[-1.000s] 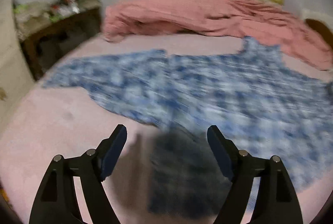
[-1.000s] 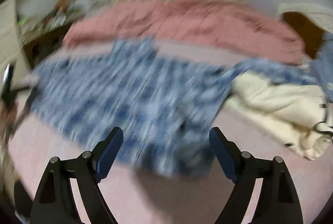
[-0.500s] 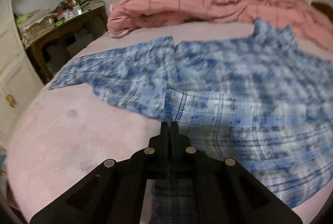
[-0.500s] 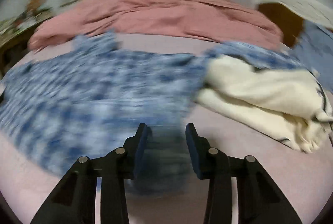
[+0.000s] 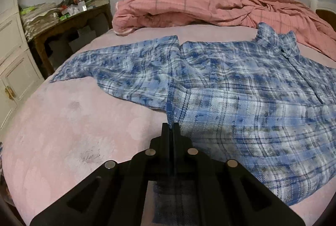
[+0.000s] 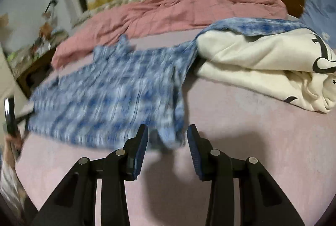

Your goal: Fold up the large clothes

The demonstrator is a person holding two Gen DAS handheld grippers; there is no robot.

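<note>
- Across the pink bed [image 5: 63, 131] lies your one blue plaid shirt [image 5: 241, 89], spread flat with its collar toward the far side and one sleeve reaching out toward the wooden side table [image 5: 69, 24]
- It looks like soft, light flannel: expect it to drape, drag and wrinkle, so take it by the hem corners and seams
- Your left gripper [image 5: 171, 129] has its jaws pressed together on the shirt's near hem corner
- Your right gripper [image 6: 167, 137] has its jaws apart, the other hem corner lying between them; no pad visibly presses on the cloth
- Count beyond it: one cream garment [image 6: 262, 66] bundled just beside the shirt, the shirt's other sleeve draped over it, and one pink duvet [image 5: 210, 5] heaped behind
</note>
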